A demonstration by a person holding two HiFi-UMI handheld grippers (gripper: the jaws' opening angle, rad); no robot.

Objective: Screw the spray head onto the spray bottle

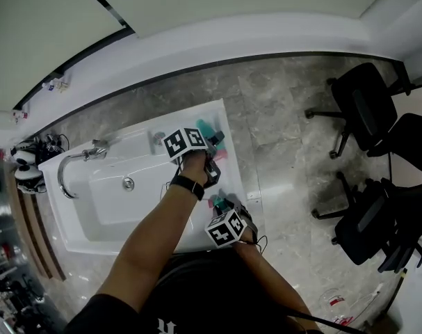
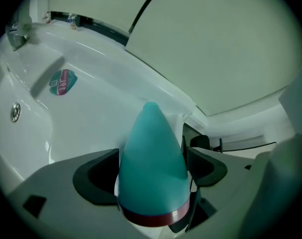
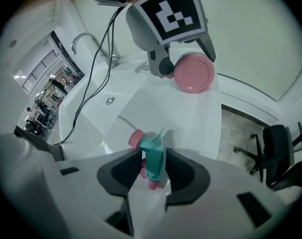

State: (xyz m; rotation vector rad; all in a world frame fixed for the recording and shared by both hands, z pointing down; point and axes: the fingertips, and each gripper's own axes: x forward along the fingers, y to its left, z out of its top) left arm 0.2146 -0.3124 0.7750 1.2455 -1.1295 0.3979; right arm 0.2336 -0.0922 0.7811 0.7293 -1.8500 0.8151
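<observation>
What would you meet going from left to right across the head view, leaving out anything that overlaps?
In order: faucet → sink drain → spray bottle → office chairs.

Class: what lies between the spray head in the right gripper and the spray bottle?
Only bare white sink: the right gripper view shows nothing else from the spray head up to the spray bottle.
</observation>
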